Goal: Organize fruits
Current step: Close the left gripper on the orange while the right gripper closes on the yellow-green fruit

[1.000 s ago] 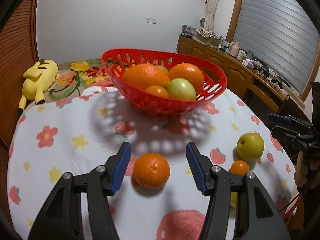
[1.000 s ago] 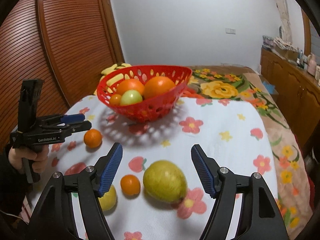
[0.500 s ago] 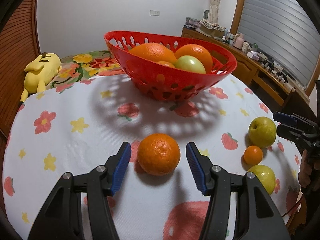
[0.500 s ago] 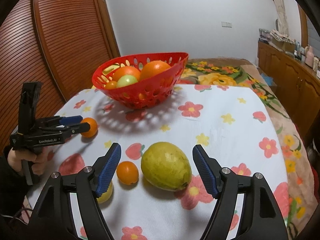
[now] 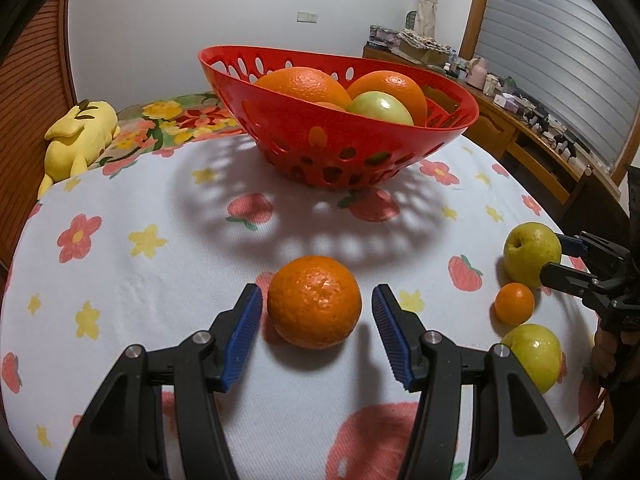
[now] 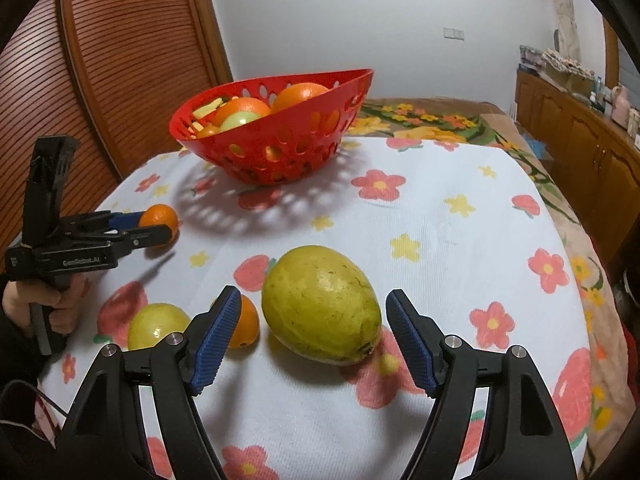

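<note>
Left wrist: red basket [image 5: 360,148] with oranges [image 5: 304,84] and green apple [image 5: 380,108]; both grippers' fingers [image 5: 244,332] apart.

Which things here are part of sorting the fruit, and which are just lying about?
Job: orange between the left gripper fingers; big green fruit between the right gripper fingers; small orange; small green fruit; red basket.
Lying about: yellow plush toy; sideboard clutter.

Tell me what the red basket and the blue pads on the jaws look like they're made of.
Red basket: likely molded plastic, glossy, judging by its uniform color, smooth sheen and clean oval cutouts. Blue pads: probably rubber or soft plastic, matte, with fine ribbing across the face; the look alone cannot settle which.
</note>
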`<act>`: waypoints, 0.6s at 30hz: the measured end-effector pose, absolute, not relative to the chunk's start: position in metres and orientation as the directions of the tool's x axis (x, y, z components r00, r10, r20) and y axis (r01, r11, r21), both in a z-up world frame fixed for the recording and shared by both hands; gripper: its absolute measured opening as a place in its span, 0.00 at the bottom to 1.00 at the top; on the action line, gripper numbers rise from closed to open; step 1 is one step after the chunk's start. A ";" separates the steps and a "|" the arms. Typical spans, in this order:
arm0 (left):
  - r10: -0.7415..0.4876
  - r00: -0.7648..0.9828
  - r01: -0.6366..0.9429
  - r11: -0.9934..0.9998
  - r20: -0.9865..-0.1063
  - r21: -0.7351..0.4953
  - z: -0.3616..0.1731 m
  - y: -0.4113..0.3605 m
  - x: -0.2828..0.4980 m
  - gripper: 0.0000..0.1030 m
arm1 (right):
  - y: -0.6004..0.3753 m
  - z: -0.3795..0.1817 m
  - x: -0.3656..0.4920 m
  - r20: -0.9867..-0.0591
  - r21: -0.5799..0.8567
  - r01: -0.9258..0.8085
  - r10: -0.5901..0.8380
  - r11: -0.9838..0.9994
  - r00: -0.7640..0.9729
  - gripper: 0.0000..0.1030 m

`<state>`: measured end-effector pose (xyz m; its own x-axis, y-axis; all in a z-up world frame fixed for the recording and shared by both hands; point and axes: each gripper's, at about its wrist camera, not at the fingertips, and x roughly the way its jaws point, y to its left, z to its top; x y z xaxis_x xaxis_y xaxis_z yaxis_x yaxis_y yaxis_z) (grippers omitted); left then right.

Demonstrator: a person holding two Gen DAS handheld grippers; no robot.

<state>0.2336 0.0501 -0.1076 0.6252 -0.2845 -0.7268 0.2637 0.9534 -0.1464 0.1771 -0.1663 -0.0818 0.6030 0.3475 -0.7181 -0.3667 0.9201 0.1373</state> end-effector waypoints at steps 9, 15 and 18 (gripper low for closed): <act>-0.279 0.630 0.276 0.953 -0.725 -0.127 -0.107 0.046 0.232 0.43 | -0.164 -0.088 0.181 -0.731 0.118 -0.361 0.327 0.925 0.599 0.74; -0.276 0.631 0.275 0.953 -0.725 -0.123 -0.106 0.046 0.232 0.43 | -0.165 -0.090 0.183 -0.733 0.127 -0.356 0.329 0.926 0.595 0.74; -0.270 0.633 0.275 0.954 -0.726 -0.115 -0.107 0.045 0.232 0.43 | -0.165 -0.090 0.183 -0.734 0.128 -0.355 0.329 0.926 0.594 0.74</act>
